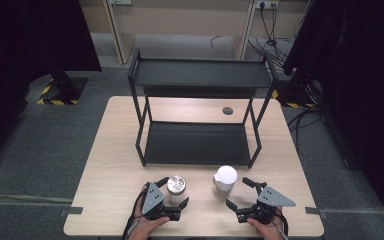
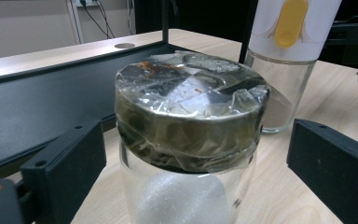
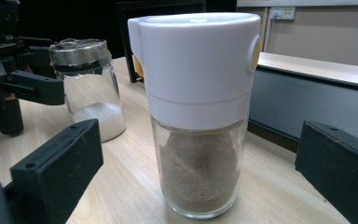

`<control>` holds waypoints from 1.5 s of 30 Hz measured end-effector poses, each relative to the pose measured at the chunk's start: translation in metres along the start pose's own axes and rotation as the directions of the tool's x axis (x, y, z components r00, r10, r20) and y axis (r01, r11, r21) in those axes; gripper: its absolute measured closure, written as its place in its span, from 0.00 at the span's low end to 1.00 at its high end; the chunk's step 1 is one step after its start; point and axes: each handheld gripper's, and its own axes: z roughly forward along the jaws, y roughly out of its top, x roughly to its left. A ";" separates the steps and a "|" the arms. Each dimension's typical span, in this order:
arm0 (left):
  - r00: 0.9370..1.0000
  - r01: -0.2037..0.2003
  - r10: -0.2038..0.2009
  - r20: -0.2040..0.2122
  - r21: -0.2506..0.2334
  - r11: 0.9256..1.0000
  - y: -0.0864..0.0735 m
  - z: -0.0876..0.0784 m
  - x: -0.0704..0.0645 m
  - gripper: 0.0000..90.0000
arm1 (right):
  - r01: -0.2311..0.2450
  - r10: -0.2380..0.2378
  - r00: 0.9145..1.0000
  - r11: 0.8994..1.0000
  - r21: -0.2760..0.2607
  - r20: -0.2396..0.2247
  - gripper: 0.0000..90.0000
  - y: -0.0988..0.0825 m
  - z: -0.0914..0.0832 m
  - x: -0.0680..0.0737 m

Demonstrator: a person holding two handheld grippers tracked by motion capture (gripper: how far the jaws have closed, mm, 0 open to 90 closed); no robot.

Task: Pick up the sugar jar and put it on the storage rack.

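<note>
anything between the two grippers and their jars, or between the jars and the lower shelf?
Nothing visible. The left gripper straddles the foil-lidded jar with open jaws; the right gripper is open toward the white-capped shaker. Only bare table lies between both jars and the rack's lower shelf.

- Left gripper [image 2: 186, 158]: jaws spread wide, one each side of jar [image 2: 189, 140], no contact visible.
- Jar: clear glass, lid wrapped in crinkled film, white granules at bottom.
- Shaker [image 2: 286, 56] just behind it: white cap, yellow button, brown powder.
- Black shelf [image 2: 37, 102] at left, on wood table [image 2: 326, 102].
</note>
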 end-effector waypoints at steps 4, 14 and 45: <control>1.000 0.001 -0.001 -0.005 0.006 1.000 0.001 0.001 0.000 0.07 | -0.001 0.001 1.000 1.000 -0.001 -0.001 0.01 0.000 0.000 0.000; 1.000 0.005 -0.004 -0.011 0.027 1.000 0.004 0.010 0.001 0.16 | -0.001 0.001 1.000 1.000 -0.004 -0.001 0.01 0.000 0.000 0.000; 0.999 0.006 -0.005 -0.033 0.029 1.000 0.015 0.004 0.000 0.34 | -0.001 0.001 1.000 1.000 -0.007 -0.004 0.01 0.000 -0.001 0.000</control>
